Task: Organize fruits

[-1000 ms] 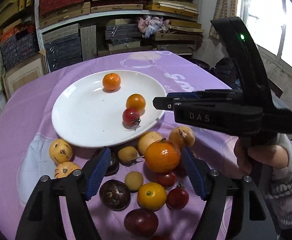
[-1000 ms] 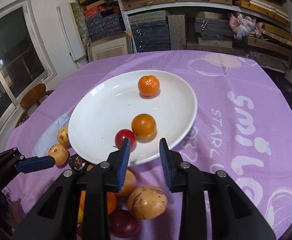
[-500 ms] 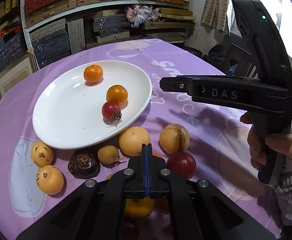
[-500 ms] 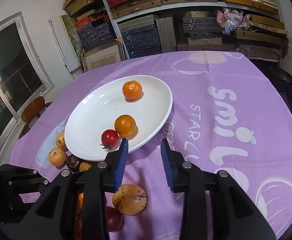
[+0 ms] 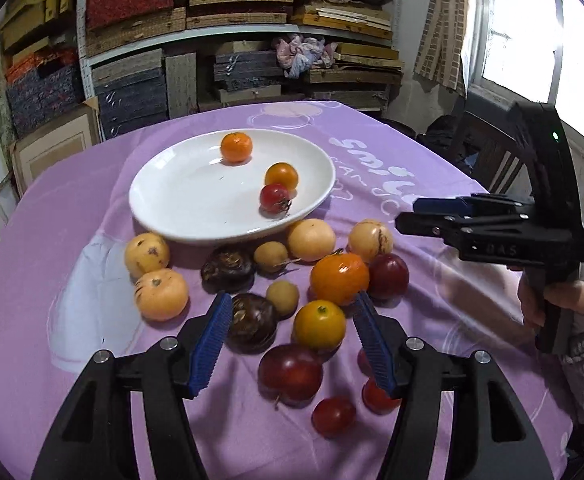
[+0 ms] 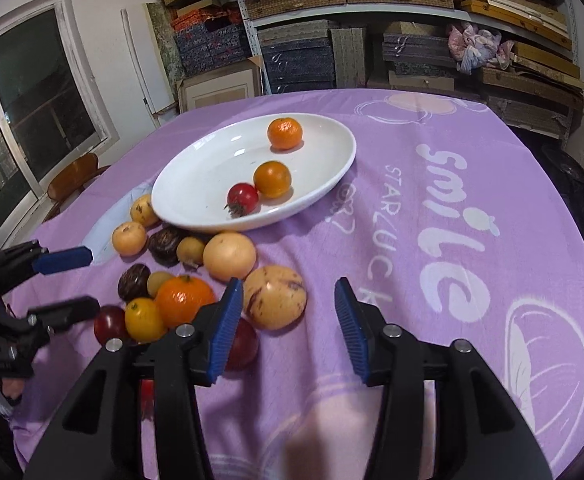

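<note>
A white plate (image 5: pixel 196 204) sits on the purple tablecloth (image 6: pixel 431 240) and holds three small fruits, while the rest of the fruit lies in a loose heap on the cloth just in front of its near rim. Largest in the heap is the orange mandarin (image 5: pixel 339 278), touching a dark red plum (image 5: pixel 387 276) and a yellow tomato (image 5: pixel 319 325); it looks firm-skinned and fairly light, and is best taken across its widest middle, since its round glossy skin may slip. The speckled yellow fruit (image 6: pixel 275 297) looks heavier and hard, and would likely roll. The small red tomatoes (image 5: pixel 333 416) look soft and thin-skinned, so they call for only a gentle squeeze. The left gripper (image 5: pixel 292 342) has just been opening and stands apart over the heap, pads pressing on nothing. The right gripper (image 6: pixel 288 330) has also been opening; its jaws are apart and empty beside the speckled fruit.
</note>
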`<state>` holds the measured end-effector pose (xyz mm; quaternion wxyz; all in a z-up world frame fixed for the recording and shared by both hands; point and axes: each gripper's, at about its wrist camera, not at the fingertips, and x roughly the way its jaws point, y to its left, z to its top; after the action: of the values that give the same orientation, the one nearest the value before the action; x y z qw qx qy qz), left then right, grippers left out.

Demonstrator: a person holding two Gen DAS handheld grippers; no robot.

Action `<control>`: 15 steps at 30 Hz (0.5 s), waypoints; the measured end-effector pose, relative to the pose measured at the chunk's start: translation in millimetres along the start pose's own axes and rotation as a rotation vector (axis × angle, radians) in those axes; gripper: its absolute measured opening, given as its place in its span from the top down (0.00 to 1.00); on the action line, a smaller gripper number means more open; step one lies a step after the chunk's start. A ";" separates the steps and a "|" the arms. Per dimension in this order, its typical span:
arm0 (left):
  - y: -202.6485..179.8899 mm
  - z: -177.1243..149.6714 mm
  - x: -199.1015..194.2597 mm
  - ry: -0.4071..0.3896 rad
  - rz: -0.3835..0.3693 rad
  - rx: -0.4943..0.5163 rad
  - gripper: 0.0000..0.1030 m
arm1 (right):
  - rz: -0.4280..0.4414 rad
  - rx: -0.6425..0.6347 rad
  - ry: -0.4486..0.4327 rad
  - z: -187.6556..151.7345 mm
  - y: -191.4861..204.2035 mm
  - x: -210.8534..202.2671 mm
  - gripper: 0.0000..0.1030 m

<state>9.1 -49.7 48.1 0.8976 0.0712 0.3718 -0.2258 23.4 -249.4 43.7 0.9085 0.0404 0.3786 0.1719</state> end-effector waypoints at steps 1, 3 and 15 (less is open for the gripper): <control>4.1 -5.3 -2.1 0.011 -0.006 -0.011 0.38 | 0.008 -0.018 0.005 -5.5 5.5 -1.2 0.54; 5.8 -15.3 -3.8 0.025 -0.003 -0.013 0.39 | 0.025 -0.053 0.014 -15.1 16.2 -3.0 0.54; -12.5 -34.1 12.4 0.074 -0.026 0.011 0.39 | 0.009 -0.058 0.018 -40.1 18.9 -8.7 0.45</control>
<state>-10.5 -55.0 15.6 0.8799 0.0795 0.4043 -0.2367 -15.7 -237.0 24.9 0.9051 0.0142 0.3813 0.1874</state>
